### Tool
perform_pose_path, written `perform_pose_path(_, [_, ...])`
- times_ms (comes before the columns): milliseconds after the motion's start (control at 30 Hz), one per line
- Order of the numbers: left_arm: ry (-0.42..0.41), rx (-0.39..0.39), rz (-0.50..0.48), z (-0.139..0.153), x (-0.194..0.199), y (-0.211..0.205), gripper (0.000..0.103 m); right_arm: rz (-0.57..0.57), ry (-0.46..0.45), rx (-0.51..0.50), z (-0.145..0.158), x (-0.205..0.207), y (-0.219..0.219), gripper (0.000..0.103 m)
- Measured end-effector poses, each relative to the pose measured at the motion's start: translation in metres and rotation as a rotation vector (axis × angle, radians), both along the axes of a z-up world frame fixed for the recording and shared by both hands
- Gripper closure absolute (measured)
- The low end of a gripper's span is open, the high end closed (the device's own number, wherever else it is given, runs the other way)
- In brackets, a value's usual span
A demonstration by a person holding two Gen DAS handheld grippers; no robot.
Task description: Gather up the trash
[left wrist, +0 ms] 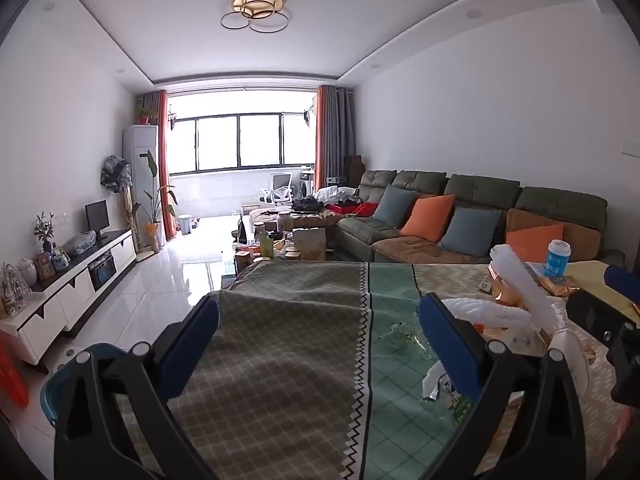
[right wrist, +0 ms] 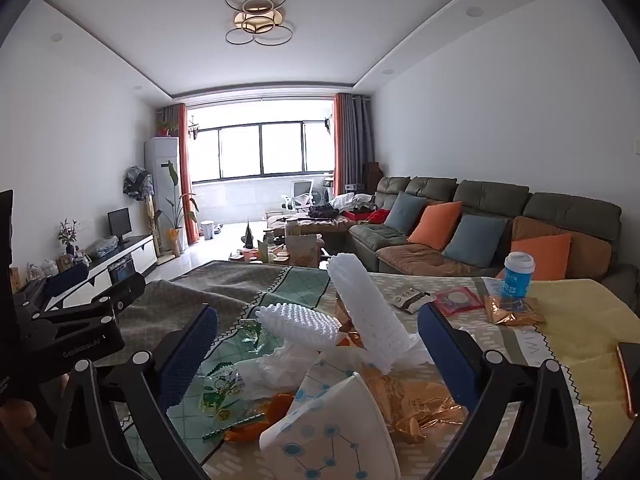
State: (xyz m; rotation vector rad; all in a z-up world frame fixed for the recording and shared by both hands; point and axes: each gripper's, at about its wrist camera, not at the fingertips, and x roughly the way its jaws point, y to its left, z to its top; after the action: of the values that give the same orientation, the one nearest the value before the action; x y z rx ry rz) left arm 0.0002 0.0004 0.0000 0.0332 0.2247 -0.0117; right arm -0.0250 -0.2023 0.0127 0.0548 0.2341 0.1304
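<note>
Left gripper (left wrist: 318,340) stands wide apart, nothing between the blue pads, held over the grey-green part of the tablecloth (left wrist: 280,360). Under its right finger lies a crumpled clear wrapper (left wrist: 438,384); beyond that finger, further right, white foam netting (left wrist: 516,288) rises from the trash pile. A teal bin (left wrist: 56,388) shows at the lower left, beside the table edge. Right gripper appears at the far right edge of this view.

Right gripper (right wrist: 318,344) also spread wide, holding nothing, and the trash pile sits directly between and ahead of its fingers. Left to right within that span:
- green-printed clear wrapper (right wrist: 218,390), flat on the cloth just inside the left finger;
- low foam sleeve (right wrist: 300,322), lying on its side;
- orange scrap (right wrist: 280,404) beneath a white paper piece with blue dot pattern (right wrist: 332,436), nearest the camera;
- tall foam sleeve (right wrist: 366,312), tilted, leaning up toward the far side;
- gold foil wrappers (right wrist: 416,404), crumpled, close to the right finger.

Outside the right finger, further back on the cloth: small dark sachet (right wrist: 410,300), red packet (right wrist: 458,300), another gold foil bag (right wrist: 514,312), and a blue cup with white lid (right wrist: 517,276), upright. A phone (right wrist: 630,376) lies at the far right edge. Left gripper is seen at the left of this view, apart from the pile.
</note>
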Motion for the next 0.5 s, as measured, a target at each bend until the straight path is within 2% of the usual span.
perform_pose_path(500, [-0.013, -0.015, -0.001, 0.004, -0.006, 0.004, 0.003, -0.003, 0.006, 0.003, -0.001, 0.005, -0.003, 0.004])
